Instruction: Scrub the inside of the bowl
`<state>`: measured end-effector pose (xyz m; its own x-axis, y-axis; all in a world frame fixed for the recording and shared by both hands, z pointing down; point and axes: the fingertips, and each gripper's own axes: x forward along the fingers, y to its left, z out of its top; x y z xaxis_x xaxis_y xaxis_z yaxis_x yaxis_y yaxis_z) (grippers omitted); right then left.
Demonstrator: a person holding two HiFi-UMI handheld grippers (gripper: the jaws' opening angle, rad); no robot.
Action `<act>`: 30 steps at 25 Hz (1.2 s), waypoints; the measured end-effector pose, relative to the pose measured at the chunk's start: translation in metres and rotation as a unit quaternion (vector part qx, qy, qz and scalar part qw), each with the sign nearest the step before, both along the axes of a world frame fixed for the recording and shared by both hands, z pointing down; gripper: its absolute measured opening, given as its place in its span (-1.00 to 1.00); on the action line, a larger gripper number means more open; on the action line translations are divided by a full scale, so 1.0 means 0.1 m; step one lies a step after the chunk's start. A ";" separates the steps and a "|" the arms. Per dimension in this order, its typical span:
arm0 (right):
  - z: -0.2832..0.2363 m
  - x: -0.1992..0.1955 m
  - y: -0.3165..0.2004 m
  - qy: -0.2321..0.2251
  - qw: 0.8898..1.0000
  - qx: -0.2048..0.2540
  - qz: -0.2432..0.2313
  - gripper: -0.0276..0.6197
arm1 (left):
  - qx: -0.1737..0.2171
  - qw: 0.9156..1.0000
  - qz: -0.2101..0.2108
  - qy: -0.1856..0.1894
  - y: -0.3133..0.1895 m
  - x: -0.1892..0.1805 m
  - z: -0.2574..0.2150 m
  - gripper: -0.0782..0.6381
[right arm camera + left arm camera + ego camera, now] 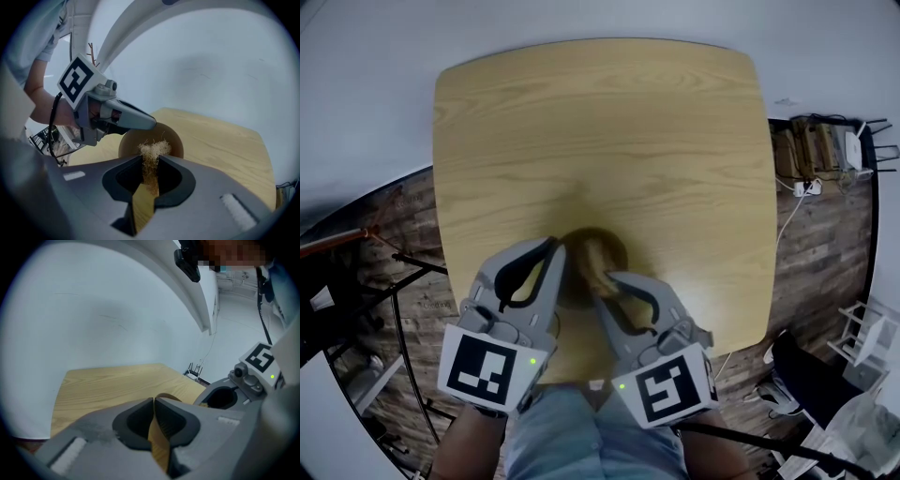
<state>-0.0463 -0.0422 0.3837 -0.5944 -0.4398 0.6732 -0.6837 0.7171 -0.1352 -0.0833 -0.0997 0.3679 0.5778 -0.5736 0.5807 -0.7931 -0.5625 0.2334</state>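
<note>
Brown wood makes up the bowl (619,251), which sits on the table (600,122) near the person's edge, just in front of both grippers. The left gripper (154,401) has its jaws closed on the bowl's wall: in the left gripper view a thin brown strip of rim runs up between the two pads. That hold looks meant to pin the bowl so it cannot spin or slide while the other tool rubs.

The right gripper (150,161) is clamped on a scrubber (152,151), a tuft of pale, straw-like fibre whose frayed end sticks out past the jaw tips. The tuft points at the bowl's open mouth. Whether it touches the inner surface I cannot tell, since the fibres hide any contact. In the head view the two grippers converge on the bowl, the left at its near-left rim and the right over the hollow.

I judge the scrubbing to be at or just short of its start. The next move calls for pressing the fibres against the inner wall and sweeping round with the left grip firm. Too hard a push could tip the bowl.
</note>
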 end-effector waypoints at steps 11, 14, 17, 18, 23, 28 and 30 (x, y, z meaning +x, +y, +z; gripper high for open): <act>-0.17 -0.15 0.26 -0.065 0.997 -0.032 -0.024 -0.73 | 0.019 1.000 -0.002 -0.015 -0.02 -0.02 -0.01 -0.69; -0.26 -0.12 0.33 -0.077 0.996 -0.027 -0.023 -0.73 | 0.027 0.999 0.001 -0.022 -0.01 0.01 -0.03 -0.69; -0.35 -0.08 0.39 -0.090 0.996 -0.020 -0.019 -0.73 | 0.031 0.999 -0.006 -0.030 -0.01 0.01 -0.04 -0.69; -0.38 -0.07 0.39 -0.094 0.995 -0.016 -0.017 -0.73 | 0.032 0.999 -0.008 -0.033 -0.01 0.00 -0.03 -0.69; -0.52 0.07 0.37 -0.106 0.994 0.012 0.008 -0.73 | 0.036 0.999 -0.011 -0.036 0.01 0.00 -0.04 -0.69; -0.57 0.24 0.25 -0.108 0.993 0.032 0.041 -0.73 | 0.038 0.999 -0.012 -0.033 0.04 0.08 -0.10 -0.69; -0.55 0.25 0.21 -0.104 0.993 0.033 0.047 -0.73 | 0.035 0.999 -0.009 -0.030 0.07 0.11 -0.10 -0.69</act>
<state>-0.0212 -0.0213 0.3286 -0.6720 -0.5386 0.5082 -0.7101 0.6634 -0.2359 -0.0724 -0.0923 0.3577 0.5323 -0.6241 0.5720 -0.8150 -0.5605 0.1470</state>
